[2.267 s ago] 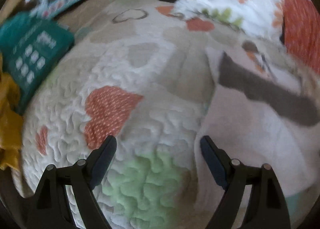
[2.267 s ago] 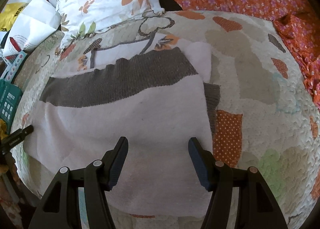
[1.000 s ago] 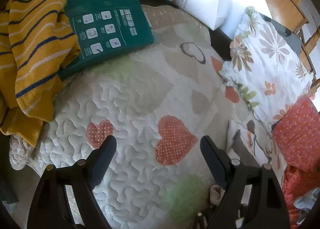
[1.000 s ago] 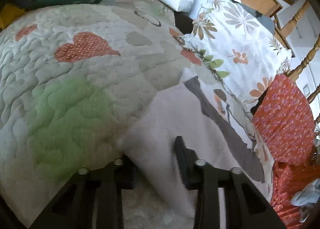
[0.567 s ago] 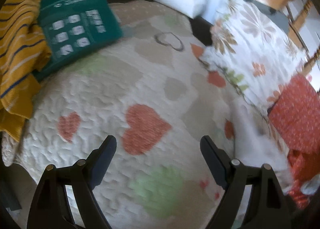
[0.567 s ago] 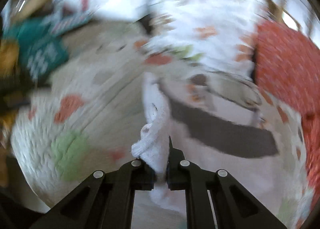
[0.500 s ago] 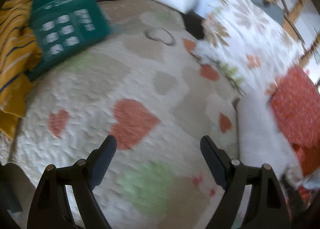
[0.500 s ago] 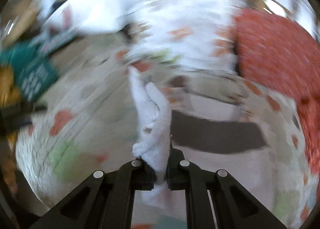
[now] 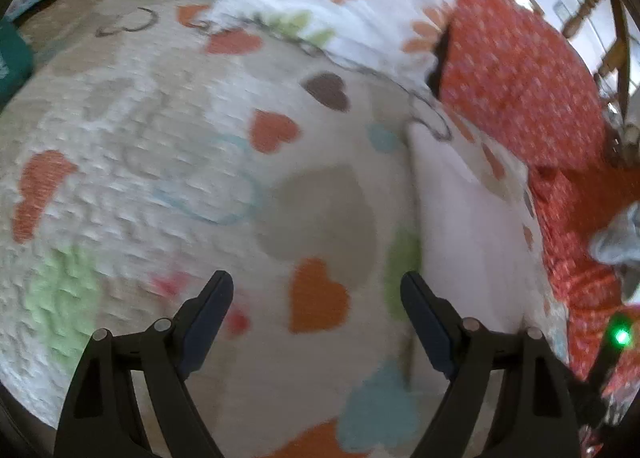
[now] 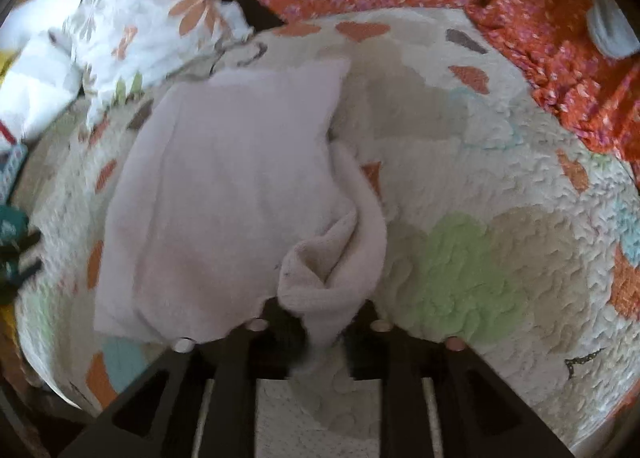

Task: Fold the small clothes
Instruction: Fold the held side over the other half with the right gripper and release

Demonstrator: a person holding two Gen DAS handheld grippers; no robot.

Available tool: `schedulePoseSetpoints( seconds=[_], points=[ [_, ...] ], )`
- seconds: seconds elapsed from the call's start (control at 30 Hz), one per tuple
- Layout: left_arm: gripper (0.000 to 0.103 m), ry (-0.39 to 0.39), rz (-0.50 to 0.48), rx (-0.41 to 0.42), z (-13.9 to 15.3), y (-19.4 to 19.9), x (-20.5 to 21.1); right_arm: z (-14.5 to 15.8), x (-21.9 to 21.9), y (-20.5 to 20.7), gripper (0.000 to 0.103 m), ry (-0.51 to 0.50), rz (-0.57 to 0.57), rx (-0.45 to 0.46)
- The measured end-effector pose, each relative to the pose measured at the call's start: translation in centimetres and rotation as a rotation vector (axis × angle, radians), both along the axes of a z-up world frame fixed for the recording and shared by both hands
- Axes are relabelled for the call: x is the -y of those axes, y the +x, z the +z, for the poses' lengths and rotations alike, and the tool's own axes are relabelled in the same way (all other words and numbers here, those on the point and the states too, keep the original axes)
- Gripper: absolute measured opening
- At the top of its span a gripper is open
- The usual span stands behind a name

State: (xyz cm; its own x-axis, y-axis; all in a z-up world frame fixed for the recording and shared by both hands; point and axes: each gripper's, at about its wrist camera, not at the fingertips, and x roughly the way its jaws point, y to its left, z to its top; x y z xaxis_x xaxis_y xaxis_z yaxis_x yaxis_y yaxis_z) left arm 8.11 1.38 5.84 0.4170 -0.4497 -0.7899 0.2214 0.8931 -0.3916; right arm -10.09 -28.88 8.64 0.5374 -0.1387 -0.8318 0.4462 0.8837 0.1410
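Cloth sits bunched between the jaws of the right gripper [image 10: 316,322]. It is the corner of the white garment [image 10: 224,194]. The jaws have just been opening, so they look loose around the corner now and not squeezing it. I think the step is letting go after folding one side over.

Beyond the jaws, the garment lies flat on the bed quilt [image 10: 500,242], a bit to the left. Its long side runs away from the jaws, up toward the flowered pillow [image 10: 148,18]. The far edge looks neat, but the near corner is lumpy.

Next, I think the right gripper needs to lift clear without dragging the corner.

The left gripper [image 9: 316,322] hangs over the quilt with its jaws wide apart and nothing in them. The garment lies just right of them.
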Motion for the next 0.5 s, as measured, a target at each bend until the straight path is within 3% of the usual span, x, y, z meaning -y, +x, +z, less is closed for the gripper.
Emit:
schedulePoseSetpoints(
  seconds=[0.07,0.17,0.3,0.33,0.4,0.5],
  points=[
    [0.085,-0.002,-0.036,-0.013,-0.3,-0.5,1.4,1.4,0.9,0.1,0.047,-0.003,-0.025,0.054],
    [0.085,-0.027,-0.079,-0.035,-0.7,-0.3,3.1,2.5,1.6,1.3,0.048,-0.022,-0.031,0.07],
    [0.085,-0.059,-0.081,-0.043,-0.7,0.1,4.9,2.0,2.1,5.0,0.047,-0.013,0.055,0.058],
    [0.085,-0.06,-0.077,-0.044,-0.8,0.3,5.2,1.6,1.9,6.2,0.046,-0.034,0.063,0.032],
    [0.085,-0.058,-0.067,-0.051,-1.0,0.7,5.7,0.1,2.1,8.8,0.027,-0.05,0.057,-0.027],
    [0.085,-0.049,-0.059,-0.055,-1.3,1.1,6.1,-1.0,2.6,11.5,0.022,-0.02,0.077,-0.006]
  ],
)
